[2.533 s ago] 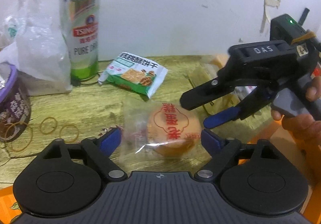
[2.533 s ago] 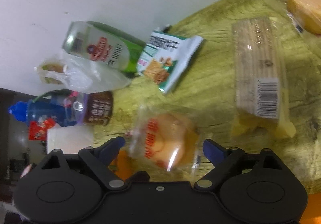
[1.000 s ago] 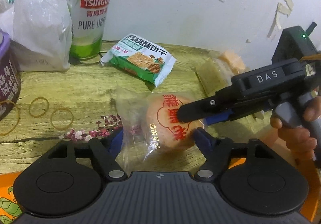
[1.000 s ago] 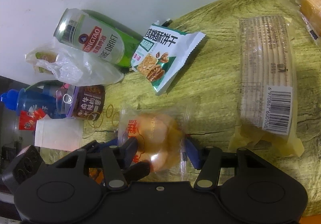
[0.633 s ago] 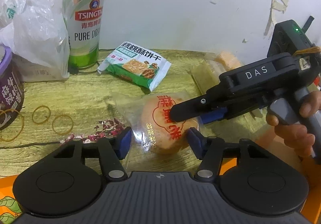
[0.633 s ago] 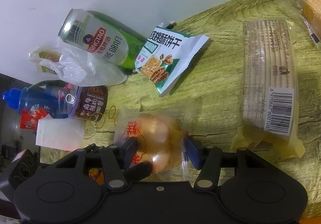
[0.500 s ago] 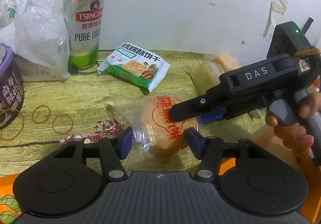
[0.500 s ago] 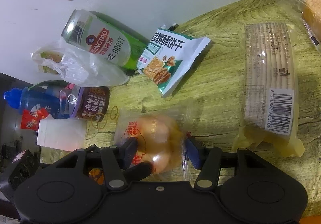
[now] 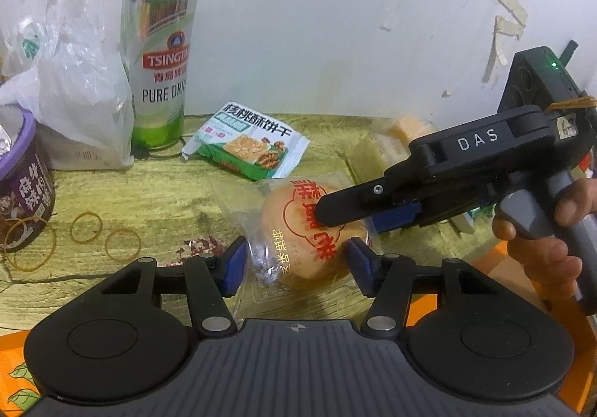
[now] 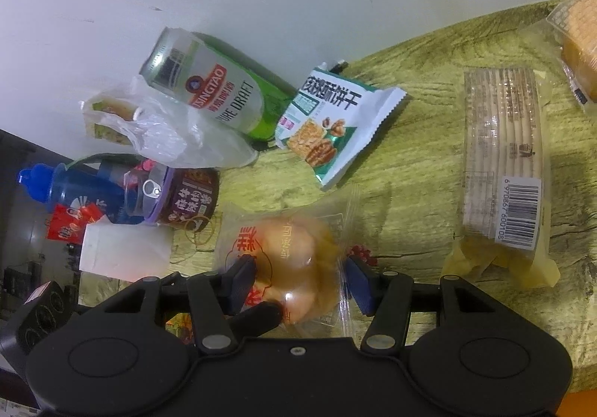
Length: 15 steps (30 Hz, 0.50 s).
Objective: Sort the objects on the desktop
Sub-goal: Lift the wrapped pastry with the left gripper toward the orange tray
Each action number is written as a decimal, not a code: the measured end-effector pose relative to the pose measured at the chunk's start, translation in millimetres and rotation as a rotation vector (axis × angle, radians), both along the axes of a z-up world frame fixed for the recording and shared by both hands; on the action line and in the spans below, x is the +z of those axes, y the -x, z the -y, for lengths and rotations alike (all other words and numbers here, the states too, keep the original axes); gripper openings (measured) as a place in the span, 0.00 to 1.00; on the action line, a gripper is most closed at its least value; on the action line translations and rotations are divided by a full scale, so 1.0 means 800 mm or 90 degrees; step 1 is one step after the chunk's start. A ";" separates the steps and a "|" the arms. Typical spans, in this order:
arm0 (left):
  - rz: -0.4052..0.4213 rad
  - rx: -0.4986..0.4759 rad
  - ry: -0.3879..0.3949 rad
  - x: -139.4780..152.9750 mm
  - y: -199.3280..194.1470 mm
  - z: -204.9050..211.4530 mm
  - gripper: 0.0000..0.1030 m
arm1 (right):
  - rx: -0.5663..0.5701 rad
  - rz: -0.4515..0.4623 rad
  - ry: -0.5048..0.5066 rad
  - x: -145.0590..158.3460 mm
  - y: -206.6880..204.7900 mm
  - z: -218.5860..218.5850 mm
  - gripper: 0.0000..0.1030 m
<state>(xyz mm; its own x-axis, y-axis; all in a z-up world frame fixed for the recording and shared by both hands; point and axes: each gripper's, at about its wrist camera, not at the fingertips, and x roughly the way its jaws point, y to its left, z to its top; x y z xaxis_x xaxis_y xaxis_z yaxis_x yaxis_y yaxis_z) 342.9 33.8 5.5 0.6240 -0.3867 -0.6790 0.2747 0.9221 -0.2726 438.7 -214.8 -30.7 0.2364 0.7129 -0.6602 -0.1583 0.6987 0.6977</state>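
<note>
The wrapped round cake [image 9: 304, 230], a golden bun in a clear packet with red print, sits at the near edge of the wood-grain tabletop [image 9: 149, 189]. Both grippers grip it at once. The left gripper [image 9: 296, 265] has its blue pads pressed against the two sides of the packet, jaws drawn in narrow around the cake. The right gripper [image 10: 300, 284] is clamped on the same packet from the other side; in the left wrist view its black upper finger [image 9: 358, 204] lies across the top of the cake, and a hand [image 9: 548, 230] holds its grey handle at the right edge.

Whether the cake is lifted clear of the tabletop or resting on it cannot be told.

Just behind the cake lies a green-and-white biscuit packet [image 9: 250, 148], flat on the table. Behind that, against the white wall [image 9: 335, 25], stands a tall green-and-silver beer can [image 9: 160, 69], upright. A crumpled clear plastic bag [image 9: 74, 81] leans beside the can on its left. A purple-rimmed tub [image 9: 22, 174] stands at the far left edge, with several loose rubber bands [image 9: 86, 228] lying flat on the table near it.

In the right wrist view a long packet of wafers [image 10: 503, 163] with a barcode label lies well apart from the cake, and a blue bottle [image 10: 71, 189] stands behind the tub.
</note>
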 end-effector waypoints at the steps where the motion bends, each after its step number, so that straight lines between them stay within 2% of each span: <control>1: 0.002 0.000 0.000 0.002 0.002 0.000 0.55 | -0.001 0.002 -0.001 0.002 0.001 0.000 0.51; 15: 0.031 -0.003 0.000 0.035 0.033 0.008 0.55 | -0.004 0.033 -0.001 0.038 0.031 0.003 0.51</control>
